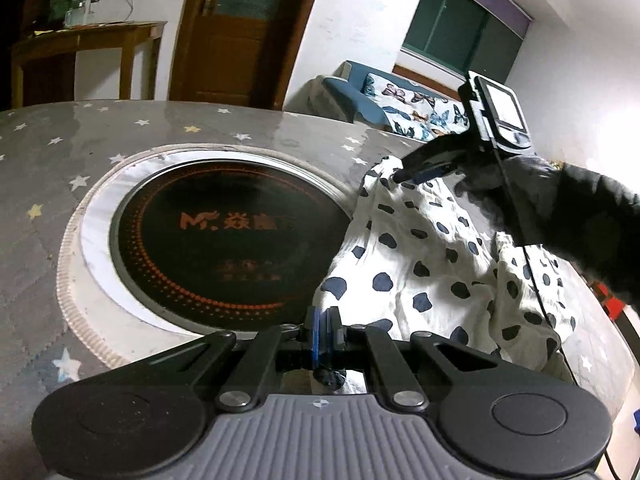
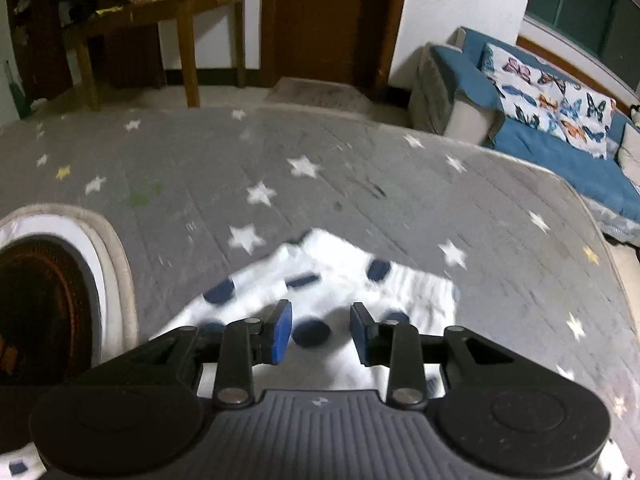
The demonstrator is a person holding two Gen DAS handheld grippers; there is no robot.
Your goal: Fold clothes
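A white garment with dark blue spots [image 1: 436, 256] lies crumpled on the grey star-patterned table, right of the round cooktop. My left gripper [image 1: 325, 332] is shut on the garment's near edge. In the left wrist view my right gripper [image 1: 400, 176] points at the garment's far corner, held by a black-gloved hand [image 1: 560, 208]. In the right wrist view my right gripper [image 2: 321, 334] has its blue pads apart, open just above the garment's corner [image 2: 332, 276], which lies flat on the table. Nothing sits between the pads.
A round black induction cooktop [image 1: 224, 240] with a silver ring is set into the table [image 2: 360, 184]. Beyond the table's far edge stand a blue sofa with butterfly cushions [image 2: 552, 108], a wooden side table [image 2: 168, 12] and a door [image 1: 244, 28].
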